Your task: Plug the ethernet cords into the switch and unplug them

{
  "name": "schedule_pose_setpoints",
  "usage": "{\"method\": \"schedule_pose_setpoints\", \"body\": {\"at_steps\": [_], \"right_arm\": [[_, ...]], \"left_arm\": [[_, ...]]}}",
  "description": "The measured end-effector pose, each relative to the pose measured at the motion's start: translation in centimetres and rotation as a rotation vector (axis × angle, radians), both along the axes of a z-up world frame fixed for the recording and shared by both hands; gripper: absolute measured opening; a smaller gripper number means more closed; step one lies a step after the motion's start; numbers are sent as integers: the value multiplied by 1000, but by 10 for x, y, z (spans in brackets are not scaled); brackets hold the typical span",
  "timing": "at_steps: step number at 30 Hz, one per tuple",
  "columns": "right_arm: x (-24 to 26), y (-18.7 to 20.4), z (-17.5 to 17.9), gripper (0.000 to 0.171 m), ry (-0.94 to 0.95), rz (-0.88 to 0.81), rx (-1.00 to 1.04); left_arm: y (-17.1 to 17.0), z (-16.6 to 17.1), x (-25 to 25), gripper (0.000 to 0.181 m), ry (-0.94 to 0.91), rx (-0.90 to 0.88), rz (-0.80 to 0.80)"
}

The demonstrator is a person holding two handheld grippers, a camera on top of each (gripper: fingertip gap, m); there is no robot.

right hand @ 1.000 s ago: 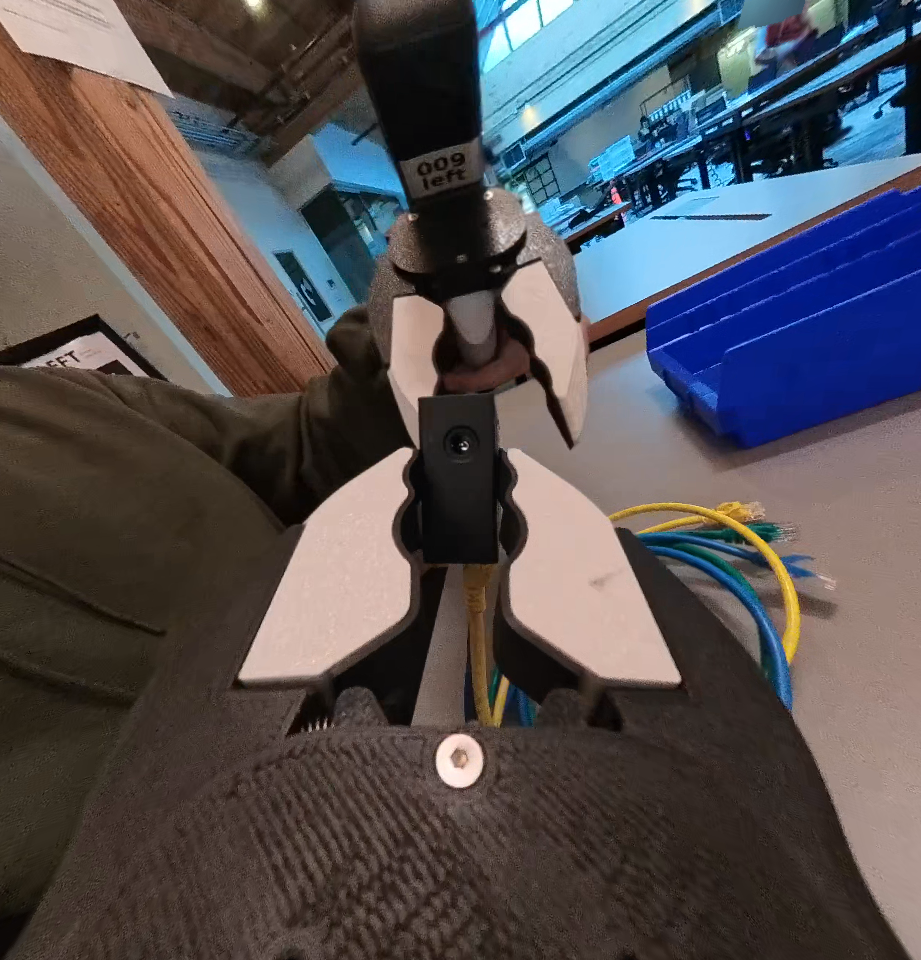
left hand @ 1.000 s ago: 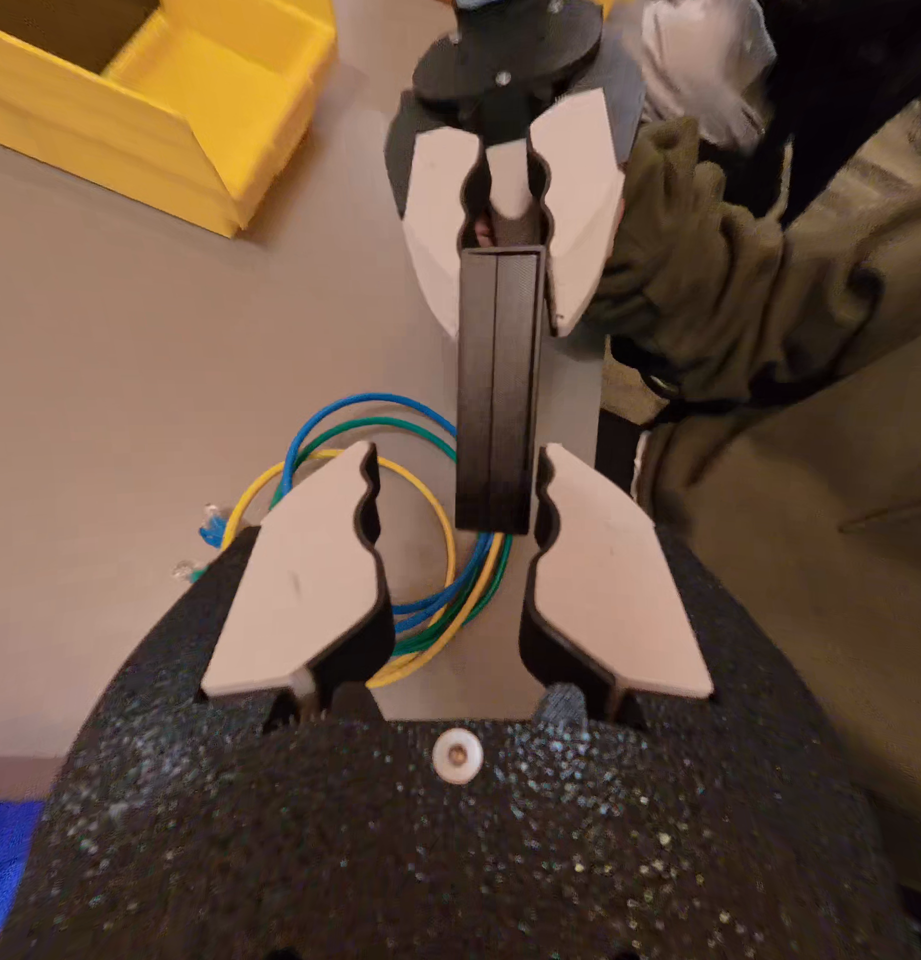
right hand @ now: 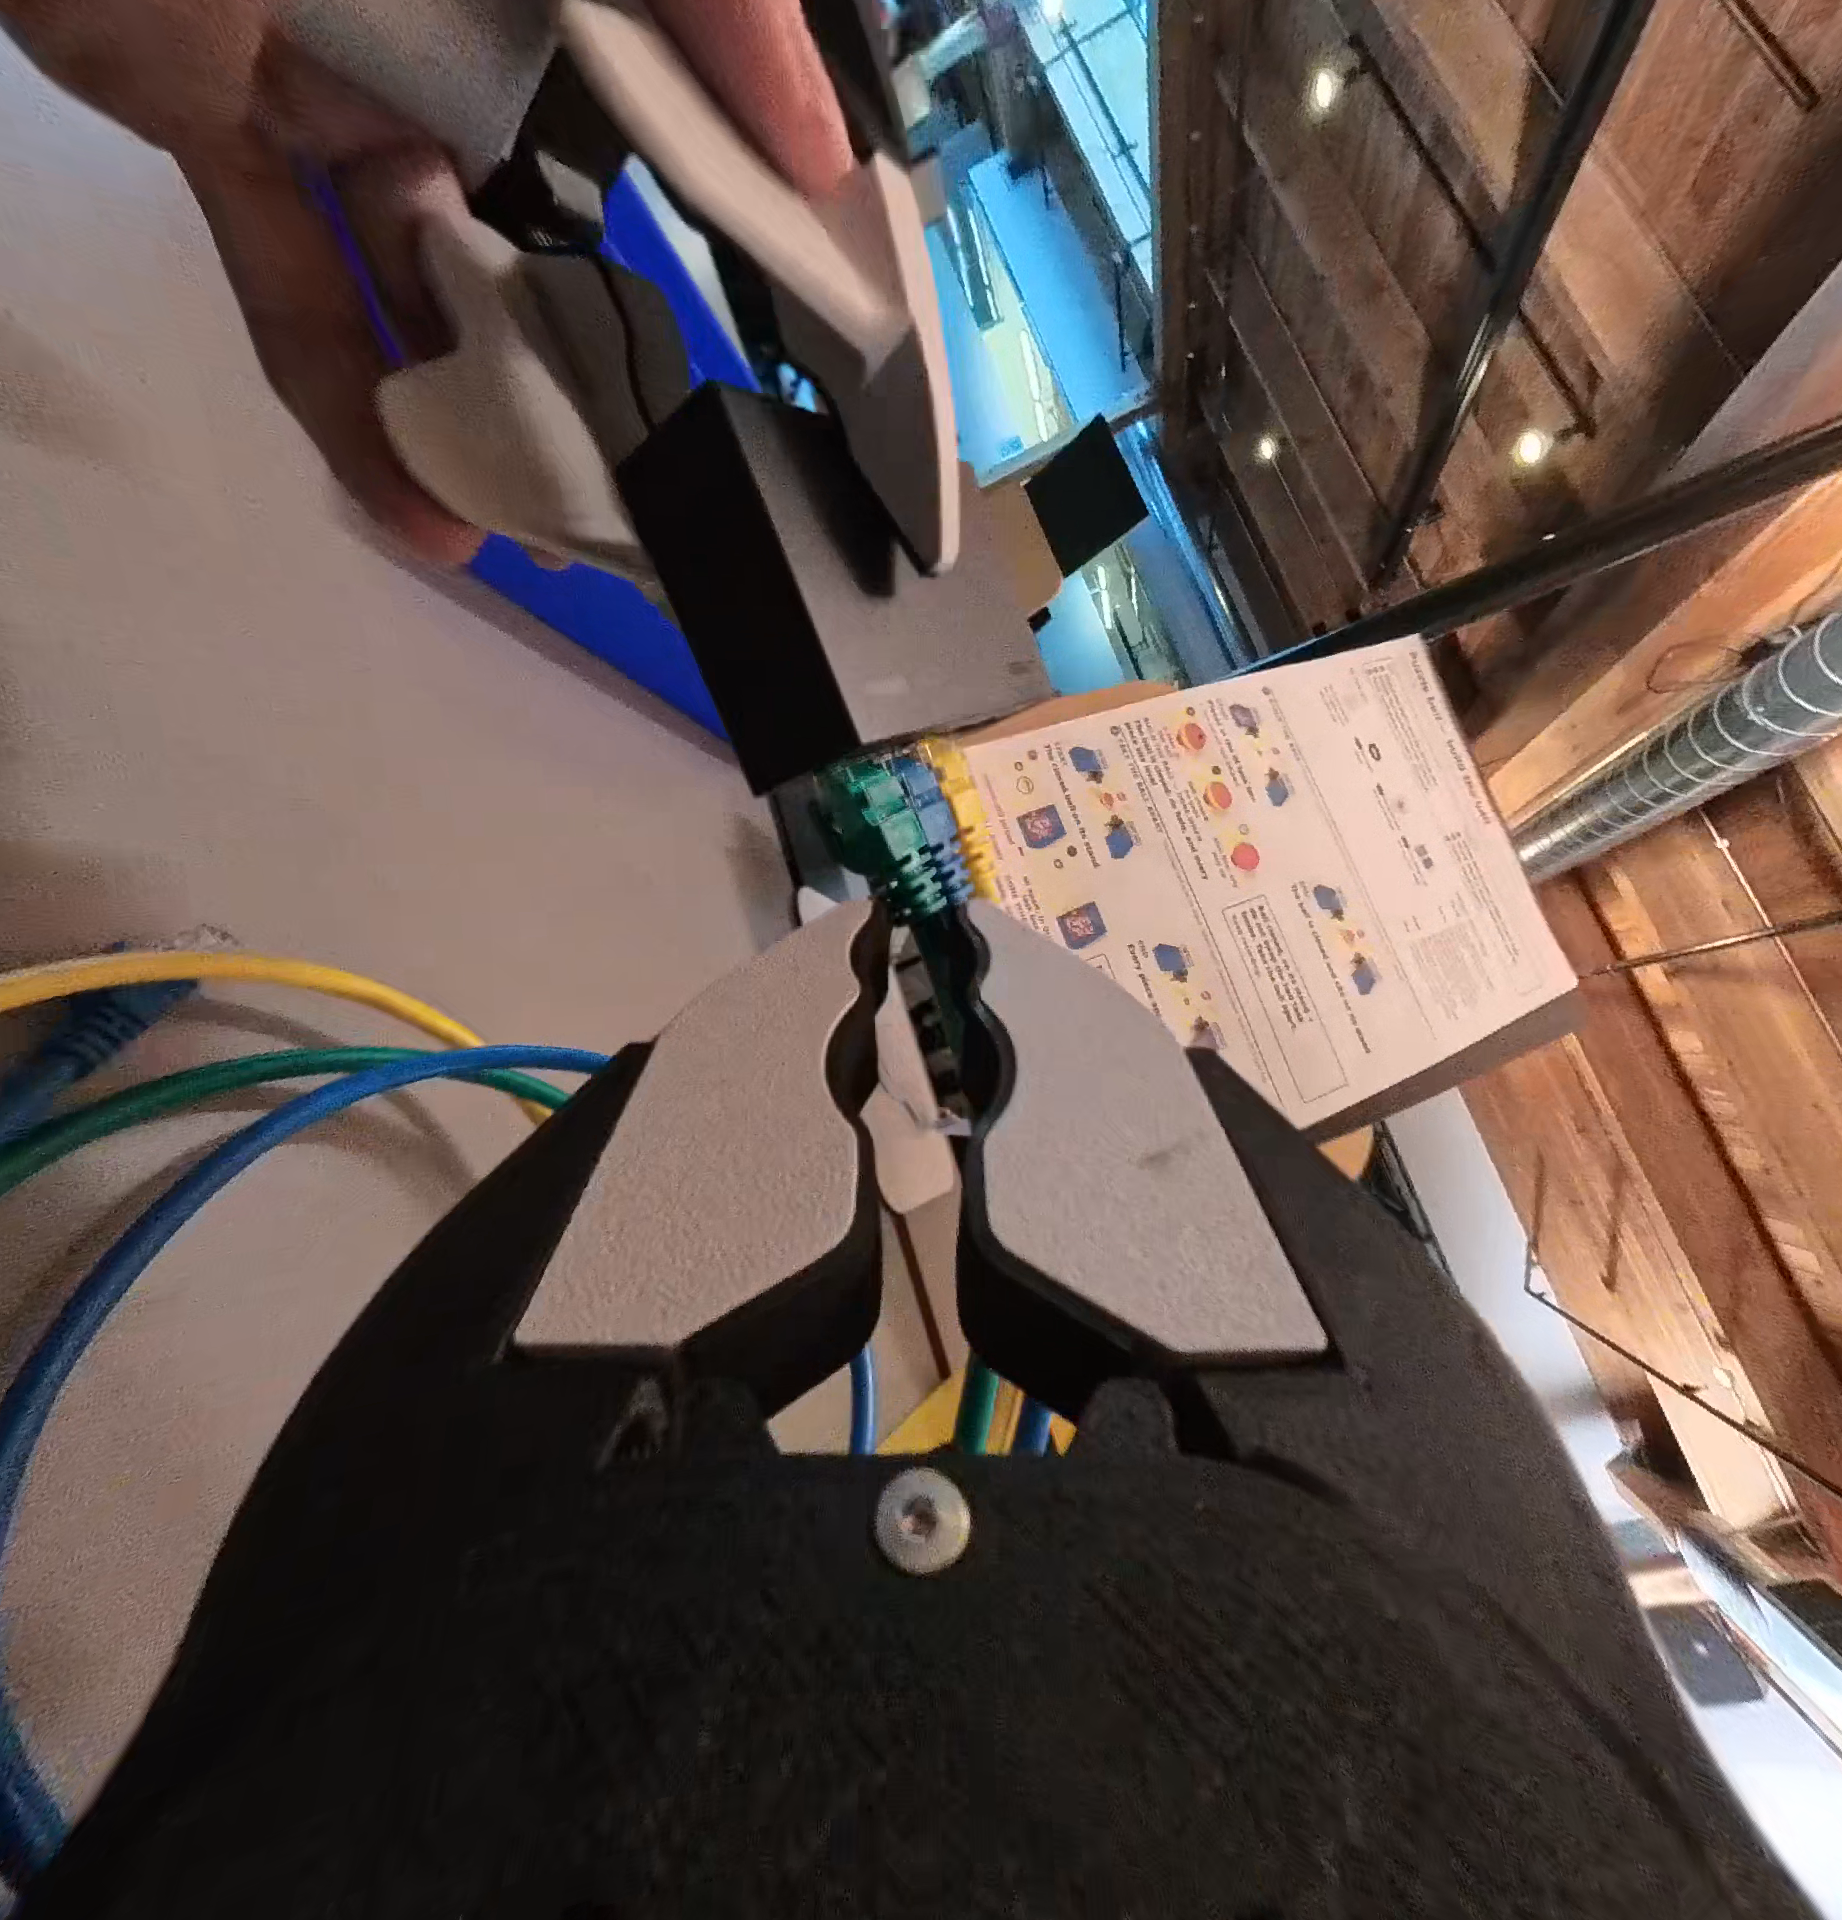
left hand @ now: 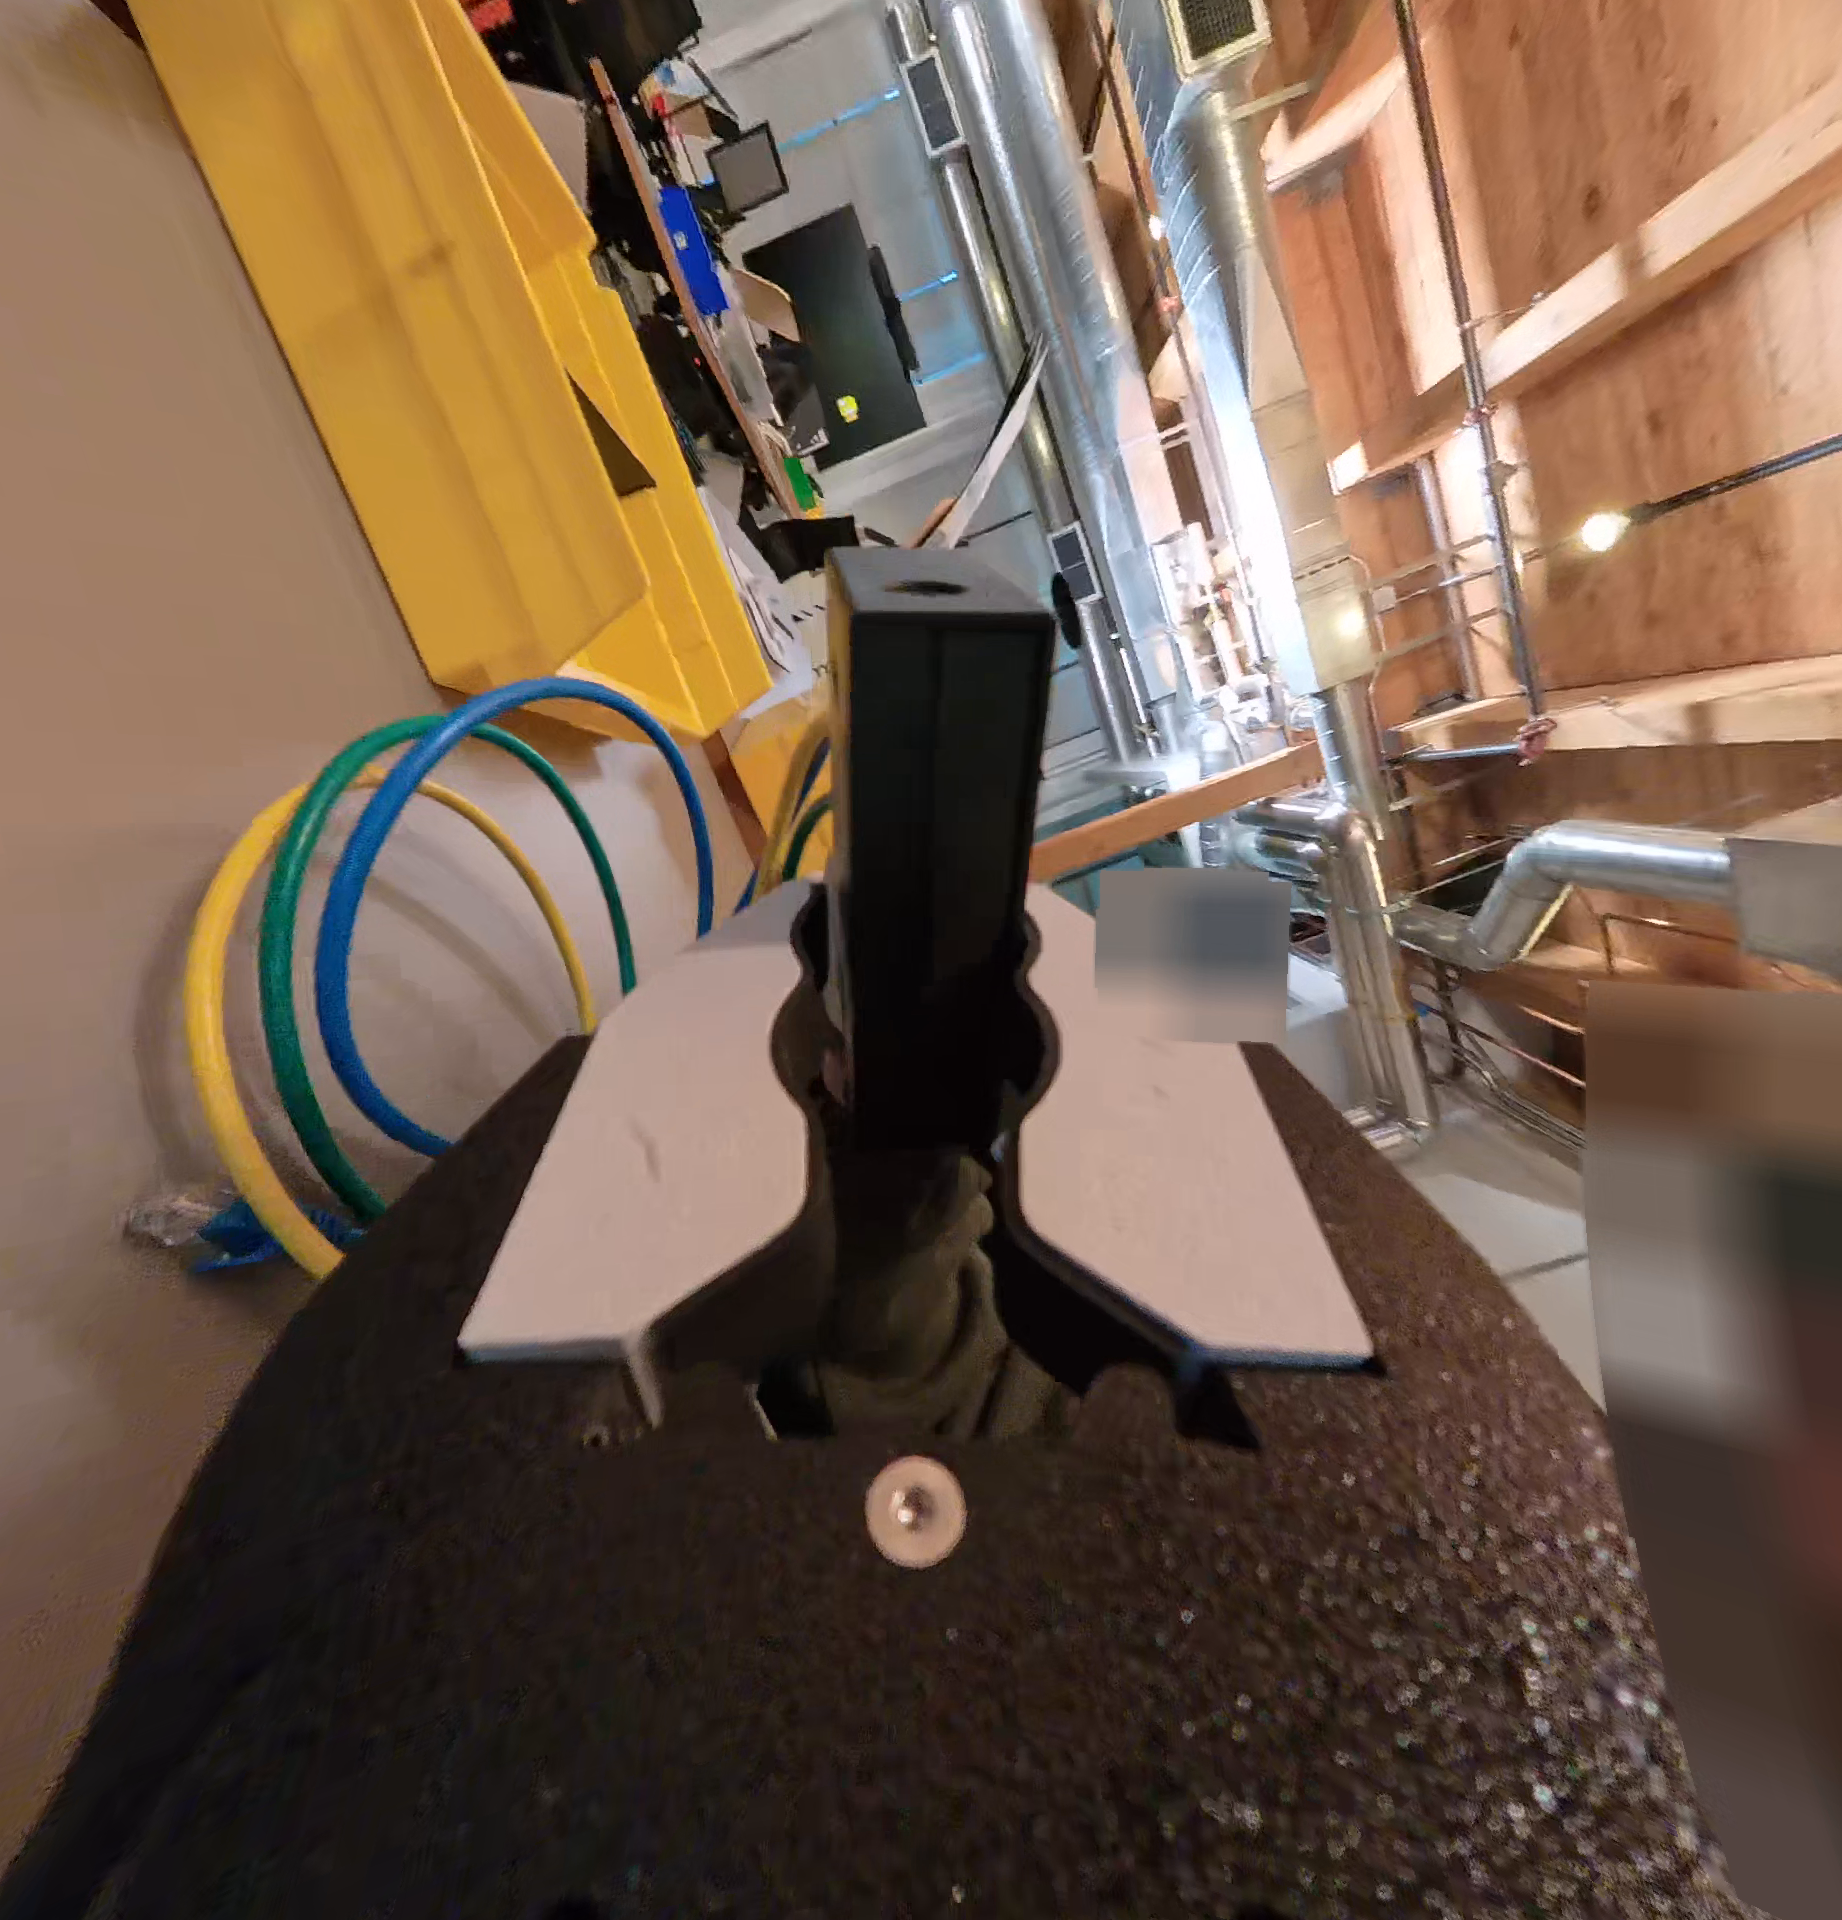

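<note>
Black and rigid, the light switch sits clamped in the left hand-held gripper above the desk, while the right hand-held gripper pinches the limp green cord behind its stiff plug, the surest hold.

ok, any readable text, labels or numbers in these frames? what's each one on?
Printed sheet beyond the switch: lines of print and coloured pictograms, turned sideways, too small to read.
Switch, held in the left claw: no label on the faces shown.
Green cord, in the right claw: no marking legible.
Yellow bin: nothing printed in view.
Nothing else readable.
</note>
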State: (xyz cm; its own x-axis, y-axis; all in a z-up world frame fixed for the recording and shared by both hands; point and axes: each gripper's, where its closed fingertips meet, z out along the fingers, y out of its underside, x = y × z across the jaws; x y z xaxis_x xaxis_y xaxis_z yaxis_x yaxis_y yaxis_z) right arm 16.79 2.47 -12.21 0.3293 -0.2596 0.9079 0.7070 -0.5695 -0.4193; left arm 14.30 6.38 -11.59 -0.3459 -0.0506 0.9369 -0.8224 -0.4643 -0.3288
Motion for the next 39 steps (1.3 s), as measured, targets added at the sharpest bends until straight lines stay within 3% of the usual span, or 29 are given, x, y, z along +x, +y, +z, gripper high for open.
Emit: {"method": "schedule_pose_setpoints", "body": {"at_steps": [2, 5, 9, 20, 23, 26, 29, 32, 35, 39], "right_arm": [[-1, 2, -7, 10, 20, 19, -37], [-4, 9, -21, 10, 34, 38, -102], [-3, 13, -29, 11, 44, 15, -138], [3, -5, -33, 20, 506, -22, 98], [-5, -15, -12, 24, 686, -26, 317], [-15, -29, 11, 26, 1037, 20, 748], [-19, -29, -8, 29, 1326, 78, 1088], [-11, -24, -49, 39, 1482, -36, 1183], [-7, -20, -49, 43, 1507, -12, 1290], [-4, -9, -59, 42, 1527, -43, 1269]], "left_arm": [[6, -10, -1, 44, 14, 8, 10], [10, -23, -3, 29, 15, 8, 19], [11, -36, 0, 28, 26, -50, 39], [0, -43, 11, 28, -11, -190, 125], [8, -41, 20, 27, -13, -236, 154], [13, -42, 23, 28, -19, -298, 133], [12, -41, 26, 27, -38, -347, 109], [2, -40, 25, 28, -66, -350, 64], [-5, -47, 22, 27, -52, -301, 41], [2, -57, 24, 27, 11, -274, 77]]}}
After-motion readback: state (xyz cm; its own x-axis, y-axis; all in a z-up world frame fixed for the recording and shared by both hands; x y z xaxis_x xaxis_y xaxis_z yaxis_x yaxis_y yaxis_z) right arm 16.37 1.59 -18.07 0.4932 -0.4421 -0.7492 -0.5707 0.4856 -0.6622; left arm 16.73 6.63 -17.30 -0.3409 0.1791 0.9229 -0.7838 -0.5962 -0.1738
